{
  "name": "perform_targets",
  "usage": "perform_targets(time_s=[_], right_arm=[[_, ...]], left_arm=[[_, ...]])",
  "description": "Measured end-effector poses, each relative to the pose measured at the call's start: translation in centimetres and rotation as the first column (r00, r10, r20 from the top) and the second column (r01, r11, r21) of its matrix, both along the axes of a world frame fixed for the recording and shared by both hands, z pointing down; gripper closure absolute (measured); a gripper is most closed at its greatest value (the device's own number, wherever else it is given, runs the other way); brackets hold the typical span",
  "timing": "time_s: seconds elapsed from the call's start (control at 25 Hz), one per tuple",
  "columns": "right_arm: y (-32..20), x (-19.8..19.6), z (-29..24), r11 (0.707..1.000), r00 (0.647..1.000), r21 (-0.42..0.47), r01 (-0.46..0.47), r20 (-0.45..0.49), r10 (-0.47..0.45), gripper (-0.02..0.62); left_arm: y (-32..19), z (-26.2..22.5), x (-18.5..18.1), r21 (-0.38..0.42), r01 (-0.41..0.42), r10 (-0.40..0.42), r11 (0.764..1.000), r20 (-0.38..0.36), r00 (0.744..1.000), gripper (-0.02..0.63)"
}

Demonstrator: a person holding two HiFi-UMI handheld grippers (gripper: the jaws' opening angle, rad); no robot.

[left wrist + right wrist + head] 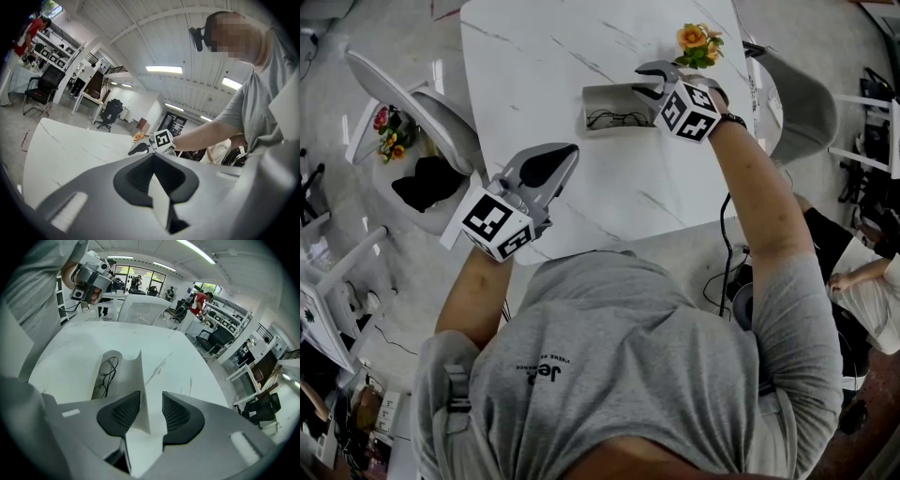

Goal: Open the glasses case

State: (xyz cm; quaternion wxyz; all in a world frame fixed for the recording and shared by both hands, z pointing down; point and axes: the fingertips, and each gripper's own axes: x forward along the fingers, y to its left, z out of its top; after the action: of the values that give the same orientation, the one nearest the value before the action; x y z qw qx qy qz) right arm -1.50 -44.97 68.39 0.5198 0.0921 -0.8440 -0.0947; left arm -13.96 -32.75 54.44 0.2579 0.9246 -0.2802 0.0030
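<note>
Our grey shirt (619, 356) fills the near view. Past it, the left gripper (570, 152) hangs over the near corner of the table (534, 66), its 2 jaws together on nothing. The case (614, 106) lies at the far side of the table, near the flowers (698, 42). It is already open, with glasses (609, 119) inside and its lid (140, 385) standing upright. The right gripper (643, 81) has its jaws parted around that lid's edge without squeezing it. We judge the case light, stiff-shelled and smooth, so it may slide on the slick top. We would grip the lid's free edge and brace the base, and keep the jaws off the fragile glasses.
</note>
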Motion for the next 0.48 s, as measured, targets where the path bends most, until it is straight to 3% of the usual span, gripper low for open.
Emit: perform_targets(time_s=[0.12, 0.48], right_arm=[[0.2, -0.1, -1.3, 0.999, 0.999, 0.006, -0.033, 0.038, 0.033, 0.425], [1.9, 2.1, -8.5, 0.978, 0.958, 0.031, -0.206, 0.21, 0.195, 0.414]], left_arm=[[-0.2, -0.8, 0.3, 0.013, -0.013, 0.013, 1.0, 0.002, 1.0, 0.557], [-0.4, -3.8, 2.8, 0.059, -0.081, 0.082, 0.995, -0.021, 0.996, 0.557]])
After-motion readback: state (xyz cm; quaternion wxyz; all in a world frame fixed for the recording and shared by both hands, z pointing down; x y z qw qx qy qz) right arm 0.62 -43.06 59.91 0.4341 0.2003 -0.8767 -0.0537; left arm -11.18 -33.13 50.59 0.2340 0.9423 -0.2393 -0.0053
